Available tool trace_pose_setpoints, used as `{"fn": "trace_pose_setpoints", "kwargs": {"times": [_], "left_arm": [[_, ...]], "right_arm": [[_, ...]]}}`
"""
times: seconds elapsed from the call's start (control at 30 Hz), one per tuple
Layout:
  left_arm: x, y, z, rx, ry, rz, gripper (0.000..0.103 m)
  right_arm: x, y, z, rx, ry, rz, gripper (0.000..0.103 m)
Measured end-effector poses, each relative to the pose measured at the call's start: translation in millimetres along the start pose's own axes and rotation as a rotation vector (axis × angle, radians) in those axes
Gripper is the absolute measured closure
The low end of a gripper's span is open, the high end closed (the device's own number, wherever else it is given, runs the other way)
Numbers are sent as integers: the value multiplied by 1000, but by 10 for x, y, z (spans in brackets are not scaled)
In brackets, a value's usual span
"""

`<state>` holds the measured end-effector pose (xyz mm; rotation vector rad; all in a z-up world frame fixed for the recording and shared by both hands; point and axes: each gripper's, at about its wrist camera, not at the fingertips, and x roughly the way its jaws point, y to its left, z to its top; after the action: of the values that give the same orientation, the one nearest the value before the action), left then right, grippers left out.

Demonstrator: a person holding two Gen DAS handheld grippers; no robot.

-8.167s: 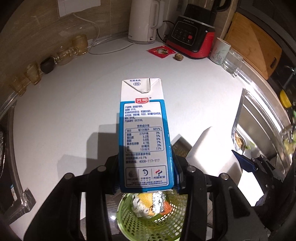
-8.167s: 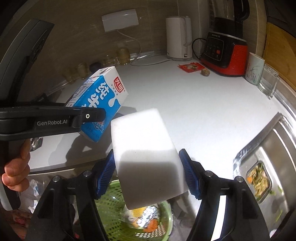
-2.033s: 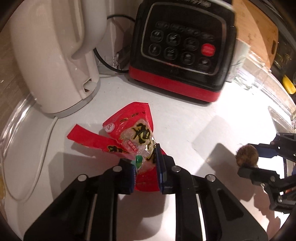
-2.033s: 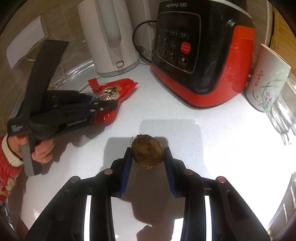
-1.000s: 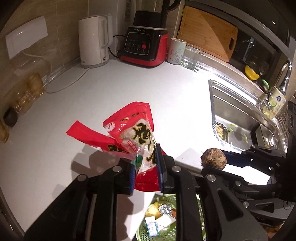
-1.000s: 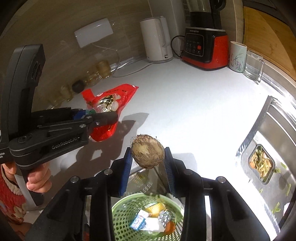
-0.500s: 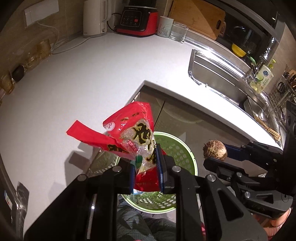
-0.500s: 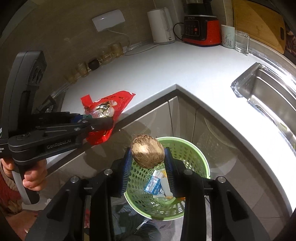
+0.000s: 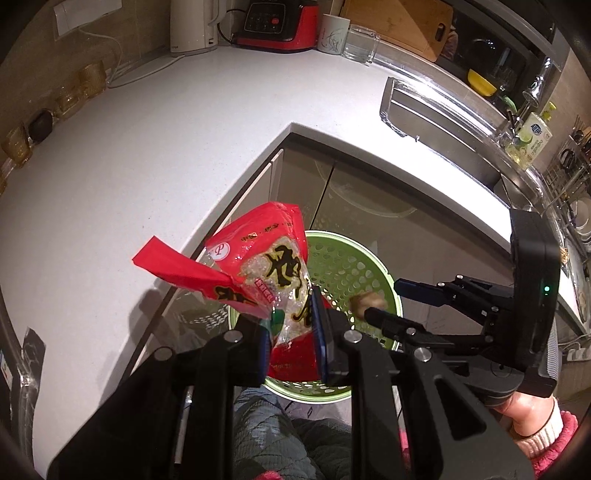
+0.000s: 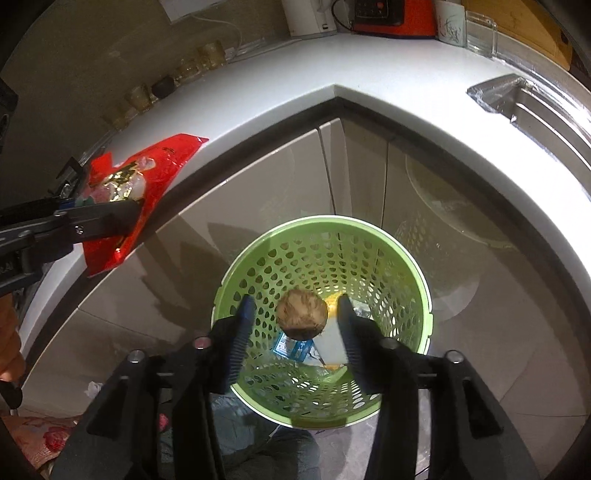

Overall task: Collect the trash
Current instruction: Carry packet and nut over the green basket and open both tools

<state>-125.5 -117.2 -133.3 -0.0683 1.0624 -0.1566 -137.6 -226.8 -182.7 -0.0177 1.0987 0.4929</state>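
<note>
My left gripper (image 9: pixel 291 314) is shut on a red snack wrapper (image 9: pixel 266 266), which hangs above the near rim of a green perforated basket (image 9: pixel 351 258) on the floor. In the right wrist view the wrapper (image 10: pixel 147 173) and the left gripper (image 10: pixel 125 214) are at the left. My right gripper (image 10: pixel 294 301) is over the basket (image 10: pixel 413 266) and its jaws are opening. A brown round husk (image 10: pixel 302 314) is loose between its fingers, touching neither pad. A blue-and-white carton (image 10: pixel 291 347) and other scraps lie in the basket.
The white countertop (image 9: pixel 147 147) wraps around the corner above the grey cabinet doors (image 10: pixel 354 166). A sink (image 9: pixel 443 122) is at the right. A kettle (image 9: pixel 192 26), a red blender (image 9: pixel 277 26), a cup and a glass stand at the back. A hand in a red sleeve (image 9: pixel 535 421) holds the right gripper.
Both grippers have come off the counter and down over the basket. The right jaws have spread and the brown husk has come free of the pads. The left still holds the wrapper.
</note>
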Motion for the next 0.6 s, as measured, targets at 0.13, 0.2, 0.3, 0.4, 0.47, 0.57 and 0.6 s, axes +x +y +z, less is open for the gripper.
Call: {"fn": "trace_pose_setpoints", "kwargs": {"times": [0.13, 0.2, 0.3, 0.4, 0.47, 0.57, 0.6], "left_arm": [[71, -22, -13, 7, 18, -3, 84], [140, -41, -1, 14, 36, -14, 84], [283, -96, 15, 30, 64, -28, 84], [450, -175, 10, 59, 94, -37, 84], [575, -242, 1, 81, 114, -46, 84], [793, -311, -22, 103, 153, -52, 81], [869, -326, -34, 107, 167, -59, 80]], "right_arm": [[20, -112, -39, 36, 12, -12, 36], [-20, -166, -36, 55, 5, -24, 31], [-108, -240, -46, 73, -5, -53, 25], [-211, -295, -56, 86, -15, -83, 22], [-279, -329, -61, 93, -23, -101, 18], [-353, -377, -58, 102, -32, -128, 15], [-362, -392, -64, 106, -30, -137, 15]]}}
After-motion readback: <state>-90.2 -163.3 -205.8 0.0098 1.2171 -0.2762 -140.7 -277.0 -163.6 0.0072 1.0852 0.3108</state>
